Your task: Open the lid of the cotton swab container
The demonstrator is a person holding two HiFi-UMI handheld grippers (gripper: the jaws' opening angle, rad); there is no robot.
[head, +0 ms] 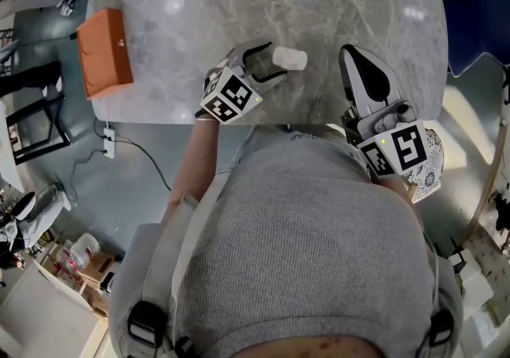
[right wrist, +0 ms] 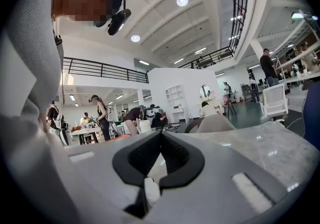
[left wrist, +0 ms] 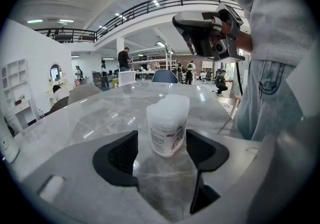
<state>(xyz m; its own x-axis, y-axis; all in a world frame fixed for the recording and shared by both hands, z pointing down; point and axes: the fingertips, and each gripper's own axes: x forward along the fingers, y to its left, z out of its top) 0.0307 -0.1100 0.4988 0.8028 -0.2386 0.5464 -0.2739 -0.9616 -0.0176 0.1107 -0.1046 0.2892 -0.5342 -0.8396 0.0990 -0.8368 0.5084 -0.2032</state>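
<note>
A grey marble table [head: 335, 37] stands in a big open hall, with a railed balcony [left wrist: 150, 6] overhead and people [left wrist: 123, 60] at desks further back. An orange box [head: 105, 52] sits at the table's left edge, well away from the work.

The cotton swab container [left wrist: 167, 124] stands upright near the front edge with its lid on, between the jaws of the left gripper [head: 259, 65]. Those jaws are spread to either side of it and are not squeezing it. The right gripper [head: 360, 69] is off to the side over the table edge, clenched tight on nothing.
</note>
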